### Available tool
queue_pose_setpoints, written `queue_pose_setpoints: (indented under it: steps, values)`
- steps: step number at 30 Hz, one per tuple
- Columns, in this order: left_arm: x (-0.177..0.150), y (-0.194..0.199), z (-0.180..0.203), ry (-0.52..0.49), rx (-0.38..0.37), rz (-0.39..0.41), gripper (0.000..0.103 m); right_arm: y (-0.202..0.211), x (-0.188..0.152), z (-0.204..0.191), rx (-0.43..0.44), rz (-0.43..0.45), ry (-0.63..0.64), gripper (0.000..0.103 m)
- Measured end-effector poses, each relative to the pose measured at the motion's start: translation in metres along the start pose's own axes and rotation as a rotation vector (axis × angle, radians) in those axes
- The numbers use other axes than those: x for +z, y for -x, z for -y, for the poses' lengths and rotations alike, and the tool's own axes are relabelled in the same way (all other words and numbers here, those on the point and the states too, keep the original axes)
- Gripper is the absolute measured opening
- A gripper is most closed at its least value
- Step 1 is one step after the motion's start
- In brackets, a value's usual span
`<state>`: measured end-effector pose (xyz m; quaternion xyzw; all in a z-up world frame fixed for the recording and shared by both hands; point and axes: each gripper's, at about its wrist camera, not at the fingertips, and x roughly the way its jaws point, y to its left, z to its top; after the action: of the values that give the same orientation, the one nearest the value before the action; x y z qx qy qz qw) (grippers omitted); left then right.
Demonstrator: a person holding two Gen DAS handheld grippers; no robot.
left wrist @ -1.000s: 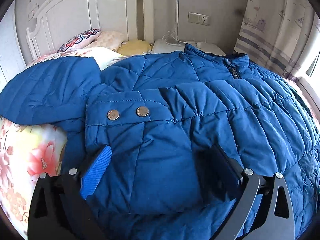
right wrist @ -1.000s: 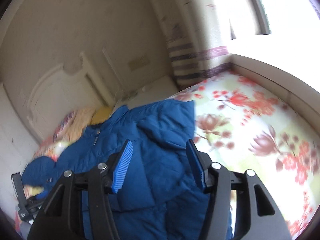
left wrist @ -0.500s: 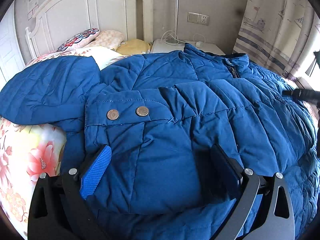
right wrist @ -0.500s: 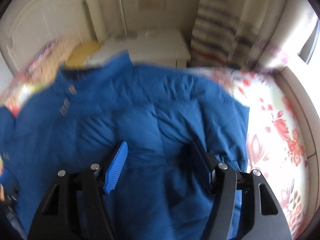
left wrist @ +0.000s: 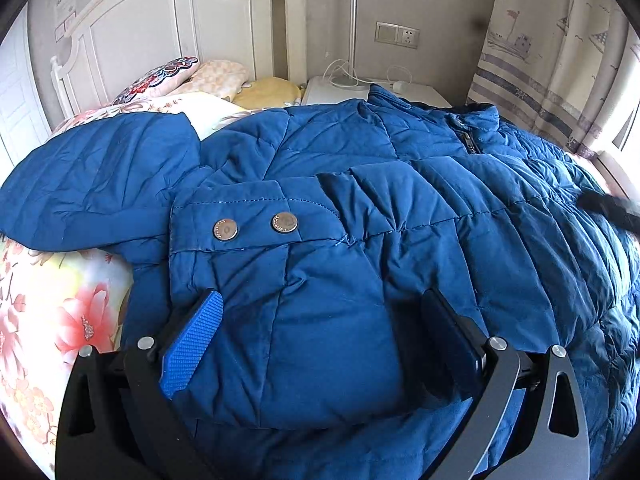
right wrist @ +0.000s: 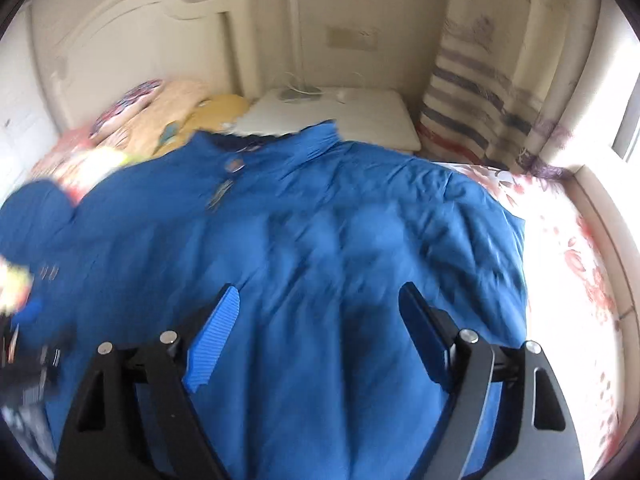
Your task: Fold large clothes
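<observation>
A large blue quilted jacket (left wrist: 420, 200) lies spread across the bed, its collar toward the headboard. One sleeve, with two metal snaps (left wrist: 256, 228) on its cuff, is folded over the body. My left gripper (left wrist: 322, 296) stands wide apart over that sleeve's end, and the pads do not visibly press the fabric. In the right wrist view the jacket (right wrist: 340, 220) fills the middle, blurred by motion. My right gripper (right wrist: 320, 290) hovers above its right half with jaws opening and nothing between the pads. A dark blur at the left wrist view's right edge is the right gripper (left wrist: 608, 208).
A floral sheet (left wrist: 60, 320) shows left of the jacket, and the same sheet (right wrist: 580, 260) shows right of it. Pillows (left wrist: 208, 76) lie against the white headboard (left wrist: 160, 32). A white nightstand (right wrist: 360, 116) with a lamp pole stands beside a striped curtain (right wrist: 472, 92).
The right gripper swung from the bed's right side to over the jacket, levelled out, and its jaws spread wider. The left gripper and the sleeve under it stayed put.
</observation>
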<state>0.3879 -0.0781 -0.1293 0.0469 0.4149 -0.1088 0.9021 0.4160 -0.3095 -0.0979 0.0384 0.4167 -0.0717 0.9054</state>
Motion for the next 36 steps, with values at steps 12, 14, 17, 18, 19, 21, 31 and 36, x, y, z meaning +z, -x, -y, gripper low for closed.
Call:
queue_pose_setpoints:
  steps: [12, 14, 17, 18, 19, 21, 31, 36]
  values:
    - [0.0, 0.0, 0.0, -0.003, 0.005, -0.002, 0.096, 0.03, -0.045, -0.013, 0.053, -0.039, 0.022, 0.09]
    - [0.0, 0.0, 0.0, -0.004, 0.007, -0.002, 0.096, 0.038, -0.053, -0.019, 0.028, -0.018, 0.051, 0.091]
    - [-0.001, 0.001, 0.0, -0.005, 0.006, 0.0, 0.097, 0.017, -0.068, -0.014, 0.014, -0.056, 0.06, 0.098]
    - [-0.001, 0.001, 0.0, -0.006, 0.009, -0.001, 0.097, 0.018, -0.068, -0.014, 0.015, -0.054, 0.056, 0.098]
    - [-0.001, 0.001, 0.0, -0.007, 0.01, 0.0, 0.097, 0.019, -0.068, -0.015, 0.006, -0.054, 0.062, 0.098]
    - [-0.001, 0.001, 0.0, -0.007, 0.01, 0.0, 0.097, 0.02, -0.069, -0.019, -0.018, -0.061, 0.079, 0.098]
    - [-0.001, 0.001, 0.0, -0.009, 0.013, -0.001, 0.097, 0.056, -0.055, -0.069, 0.044, 0.082, 0.14, 0.097]
    - [-0.001, -0.002, 0.003, -0.024, 0.043, -0.015, 0.098, 0.009, -0.06, -0.08, 0.013, -0.05, 0.157, 0.098]
